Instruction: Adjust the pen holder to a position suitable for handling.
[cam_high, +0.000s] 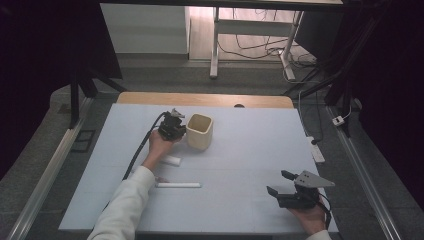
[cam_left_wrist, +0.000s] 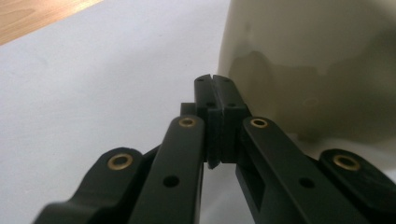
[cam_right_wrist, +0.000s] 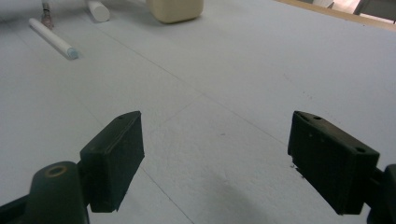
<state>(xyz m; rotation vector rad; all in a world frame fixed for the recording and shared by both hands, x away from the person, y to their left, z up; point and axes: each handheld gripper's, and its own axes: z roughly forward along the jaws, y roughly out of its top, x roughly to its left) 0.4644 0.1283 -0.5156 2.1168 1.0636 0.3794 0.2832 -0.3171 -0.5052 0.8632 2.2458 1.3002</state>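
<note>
One left hand-held gripper (cam_high: 176, 120), jaws pressed together on nothing, tip just beside one cream cup (cam_high: 200, 131) standing upright mid-worktop (cam_high: 250, 150); cup interior not discernible. Two white sticks nearby: short (cam_high: 172, 160), long (cam_high: 178, 185). One right hand-held gripper (cam_high: 281, 182), jaws wide, empty.

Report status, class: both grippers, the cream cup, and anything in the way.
Left gripper shut, empty, beside the cream cup. Right gripper open, empty, near the table's near edge. Cup upright. Two white sticks lie nearer the person, clear of the cup.
</note>
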